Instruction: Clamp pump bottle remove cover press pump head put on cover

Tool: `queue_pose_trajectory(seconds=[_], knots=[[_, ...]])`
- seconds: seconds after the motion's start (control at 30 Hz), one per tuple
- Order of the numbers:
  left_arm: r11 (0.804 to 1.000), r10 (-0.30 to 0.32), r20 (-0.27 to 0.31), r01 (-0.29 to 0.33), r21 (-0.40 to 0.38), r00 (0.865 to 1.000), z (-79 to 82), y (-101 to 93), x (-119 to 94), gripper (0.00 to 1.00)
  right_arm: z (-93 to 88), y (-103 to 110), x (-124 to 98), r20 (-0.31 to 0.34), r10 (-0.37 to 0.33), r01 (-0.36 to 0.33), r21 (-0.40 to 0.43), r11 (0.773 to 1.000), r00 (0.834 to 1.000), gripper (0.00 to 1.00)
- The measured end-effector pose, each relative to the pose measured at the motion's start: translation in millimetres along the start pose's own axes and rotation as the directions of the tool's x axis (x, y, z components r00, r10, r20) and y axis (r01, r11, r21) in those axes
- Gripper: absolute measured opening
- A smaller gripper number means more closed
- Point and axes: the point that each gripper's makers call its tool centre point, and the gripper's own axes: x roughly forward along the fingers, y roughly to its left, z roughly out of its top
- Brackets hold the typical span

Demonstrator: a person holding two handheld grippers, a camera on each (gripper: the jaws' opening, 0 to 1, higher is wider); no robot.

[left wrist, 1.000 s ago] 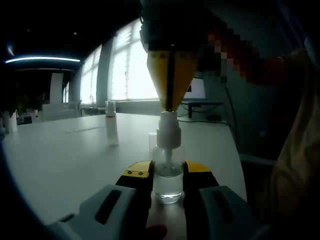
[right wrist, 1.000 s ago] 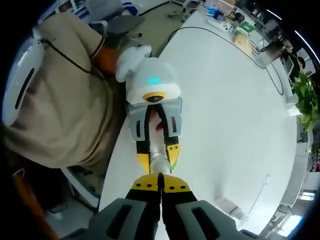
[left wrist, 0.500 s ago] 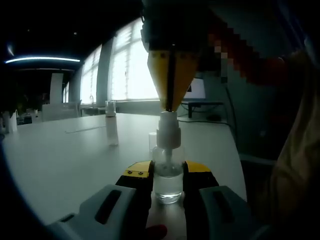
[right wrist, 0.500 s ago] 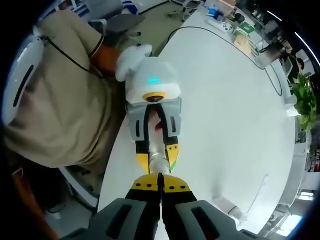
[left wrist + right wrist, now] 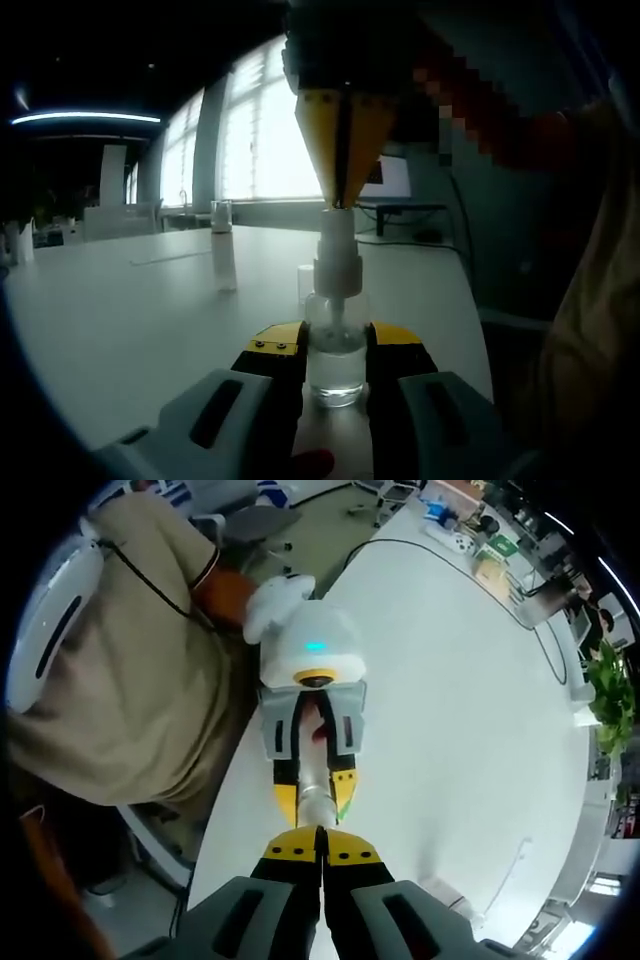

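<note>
In the left gripper view, the left gripper (image 5: pixel 335 350) clenches its yellow-tipped jaws around a small clear plastic pump bottle (image 5: pixel 335 362) standing upright on the white round table (image 5: pixel 120 310). Just above, the right gripper (image 5: pixel 343 200), its yellow jaws pressed together, points down onto the bottle's white pump head (image 5: pixel 337 250). Farther back on the table stands a clear cylindrical cover (image 5: pixel 222 258), well apart, before bright windows (image 5: pixel 260 130).

Pump bottle (image 5: pixel 336 350) clear glossy plastic; table (image 5: pixel 120 320) smooth matt white.
</note>
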Motion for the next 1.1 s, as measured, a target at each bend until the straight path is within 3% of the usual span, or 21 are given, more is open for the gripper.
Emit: queue_pose_trajectory(seconds=[0.7,1.1], knots=[[1.0,0.003,0.0,-0.003,0.001,1.0,0.1,-0.8,0.0,0.14,-0.9,-0.6,-1.5,0.055,-0.049,0.047,0.035,0.998,0.997,0.0],[1.0,0.004,0.0,-0.004,0.002,1.0,0.5,-1.6,-0.4,0.14,-0.3,-0.5,-2.6,0.053,-0.111,0.112,-0.002,0.994,0.992,0.0]])
